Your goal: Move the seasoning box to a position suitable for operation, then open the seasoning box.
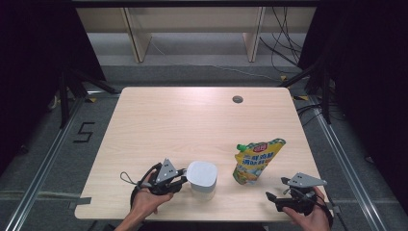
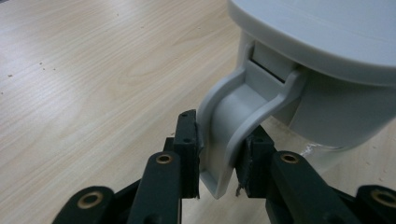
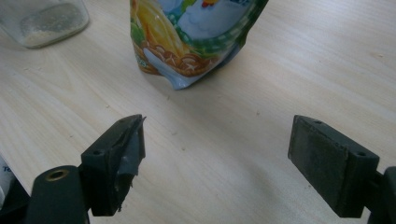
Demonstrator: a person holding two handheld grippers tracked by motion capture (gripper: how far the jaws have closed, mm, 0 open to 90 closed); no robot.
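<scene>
Gripping the grey latch tab [image 2: 229,135] of a lidded jar [image 1: 202,179], the left gripper [image 1: 184,174] has its two black jaws pressed against either side of that curved plastic clasp, as its own view shows. The tab hangs from the rim of the flat grey lid [image 2: 327,32], and below it the clear glass body narrows toward the counter [image 1: 192,120]. From the high view the jar stands near the front edge of the counter, just beside the left hand [image 1: 146,199].

The right gripper [image 1: 275,199] rests at the front right corner with its jaws wide apart and nothing between them; they face a yellow-and-green spouted pouch [image 1: 255,161] standing upright a little beyond.

By my reading, the work is at an early stage: the clasp is taken hold of, but the lid looks seated on the jar, so opening it is left to do. The pouch appears untouched, its green cap [image 1: 240,146] on.
</scene>
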